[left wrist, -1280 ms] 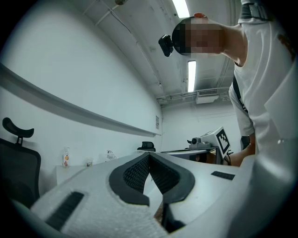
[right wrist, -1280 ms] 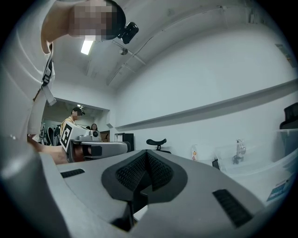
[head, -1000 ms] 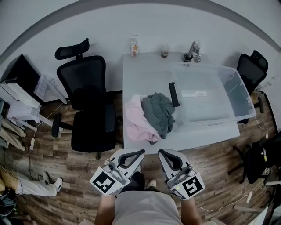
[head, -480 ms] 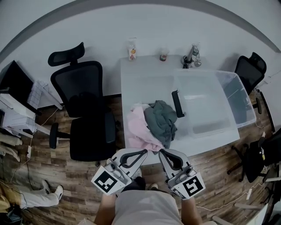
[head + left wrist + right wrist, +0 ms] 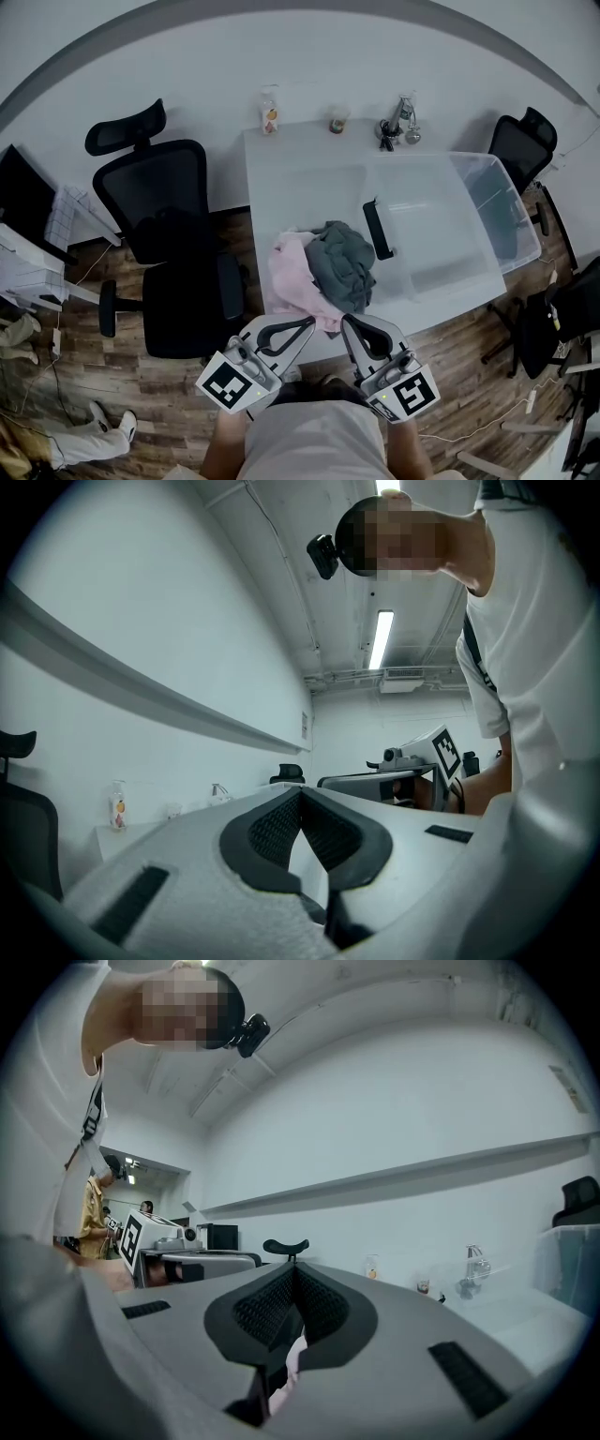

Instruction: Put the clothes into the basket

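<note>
The left tool (image 5: pixel 302 326) has its jaws together and holds nothing. The right tool (image 5: pixel 349 326) is likewise closed and empty. Both are well apart from the basket (image 5: pixel 506 211). The pink garment (image 5: pixel 292 281) and grey garment (image 5: pixel 342 262) lie heaped on the tabletop (image 5: pixel 300 173), just left of the basket. The basket appears empty, so judging by this, no garment is transferred yet and both remain.

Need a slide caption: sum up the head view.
Left gripper and right gripper, both shut, face a table where a pink garment and grey garment lie beside the clear basket.
</note>
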Action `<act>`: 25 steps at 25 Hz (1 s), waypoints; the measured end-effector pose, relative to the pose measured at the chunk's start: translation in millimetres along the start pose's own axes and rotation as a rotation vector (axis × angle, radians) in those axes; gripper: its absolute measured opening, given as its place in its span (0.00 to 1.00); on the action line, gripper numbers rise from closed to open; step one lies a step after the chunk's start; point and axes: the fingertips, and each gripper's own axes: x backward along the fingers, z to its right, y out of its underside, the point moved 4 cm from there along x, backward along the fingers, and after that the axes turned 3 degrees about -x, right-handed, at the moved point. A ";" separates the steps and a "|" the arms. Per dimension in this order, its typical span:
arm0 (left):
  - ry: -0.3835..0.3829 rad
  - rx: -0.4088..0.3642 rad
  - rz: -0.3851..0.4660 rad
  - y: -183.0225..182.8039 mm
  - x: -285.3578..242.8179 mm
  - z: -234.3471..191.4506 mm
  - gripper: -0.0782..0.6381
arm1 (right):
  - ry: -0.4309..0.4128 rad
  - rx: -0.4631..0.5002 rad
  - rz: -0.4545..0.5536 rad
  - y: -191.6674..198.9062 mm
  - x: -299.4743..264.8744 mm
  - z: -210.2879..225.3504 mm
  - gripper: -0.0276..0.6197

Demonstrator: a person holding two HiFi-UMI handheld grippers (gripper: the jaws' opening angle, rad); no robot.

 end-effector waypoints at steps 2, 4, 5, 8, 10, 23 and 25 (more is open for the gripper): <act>0.006 0.005 -0.001 1.9 -4.2 -5.9 0.11 | 0.016 -0.011 0.006 -0.6 -2.3 7.6 0.05; 0.011 0.007 -0.009 4.6 -10.4 -11.5 0.11 | 0.029 -0.015 0.005 -0.4 -4.2 16.6 0.05; 0.012 0.007 -0.014 6.0 -14.4 -14.1 0.11 | 0.033 -0.014 0.004 0.0 -5.0 21.5 0.05; 0.012 0.007 -0.019 9.0 -27.0 -21.1 0.11 | 0.039 -0.012 -0.002 2.5 -8.8 36.0 0.05; 0.008 0.012 -0.024 11.3 -34.1 -25.4 0.11 | 0.036 -0.012 -0.012 5.4 -13.0 44.3 0.05; -0.030 0.022 -0.070 30.5 -70.2 -54.5 0.11 | 0.065 0.030 -0.156 28.4 -41.2 99.8 0.05; -0.030 0.018 -0.080 33.7 -73.8 -59.0 0.11 | 0.078 0.051 -0.189 33.1 -45.0 106.0 0.05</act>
